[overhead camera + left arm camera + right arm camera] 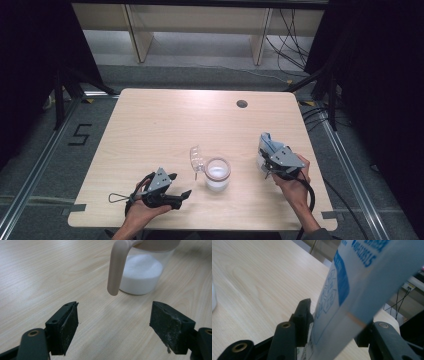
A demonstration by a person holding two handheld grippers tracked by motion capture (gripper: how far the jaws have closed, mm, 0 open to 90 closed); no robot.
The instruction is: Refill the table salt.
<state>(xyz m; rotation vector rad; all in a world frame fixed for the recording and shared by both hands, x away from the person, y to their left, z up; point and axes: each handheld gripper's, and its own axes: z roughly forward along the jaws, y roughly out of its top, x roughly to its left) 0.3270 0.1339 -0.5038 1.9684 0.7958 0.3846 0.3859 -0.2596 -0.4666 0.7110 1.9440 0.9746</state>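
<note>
The person's right gripper is standing at the right side of the table with a blue-and-white plastic bag upright between its jaws. In the right gripper view the jaws are sitting partly apart, the left pad close against the bag, the far one hidden behind it, so I cannot say that they are pinching it (to me it looks more like a bag being set down than one being carried). The clear jar of white powder is resting near the middle of the front edge, its lid flipped open to the left. The left gripper is lying low just left of the jar, jaws wide and holding nothing, aimed at the beige lid handle.

To do this well, I'd want the bag standing steady before the right jaws are drawing away, pulling straight back so neither pad is dragging it over. The left should be waiting, clear of the jar.
</note>
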